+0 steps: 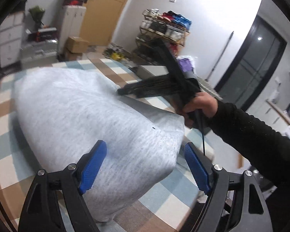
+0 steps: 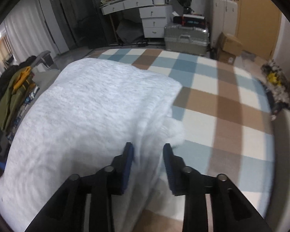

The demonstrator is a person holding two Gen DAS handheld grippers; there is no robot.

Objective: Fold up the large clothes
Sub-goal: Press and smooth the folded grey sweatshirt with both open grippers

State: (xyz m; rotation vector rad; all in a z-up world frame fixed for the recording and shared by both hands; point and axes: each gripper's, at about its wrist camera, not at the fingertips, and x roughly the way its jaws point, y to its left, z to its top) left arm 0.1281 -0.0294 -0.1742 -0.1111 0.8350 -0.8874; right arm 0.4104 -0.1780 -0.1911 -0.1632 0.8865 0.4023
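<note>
A light grey garment (image 1: 90, 119) lies folded on the checked bed cover (image 1: 160, 195). My left gripper (image 1: 145, 154) is open above the garment's near corner and holds nothing. In the left wrist view my right gripper (image 1: 123, 91) reaches over the garment's far edge, held by a hand in a black sleeve. In the right wrist view the garment (image 2: 87, 112) fills the left half. My right gripper (image 2: 148, 152) stands part open, with the garment's thick folded edge between the blue pads (image 2: 128, 162). The pads do not press it.
The checked cover (image 2: 222, 106) stretches right of the garment. A silver suitcase (image 2: 185, 38), cardboard boxes (image 2: 229, 44) and a white desk (image 2: 137, 5) stand beyond the bed. A pile of clothes (image 2: 15, 92) lies at the left. A cluttered shelf (image 1: 164, 29) stands at the back.
</note>
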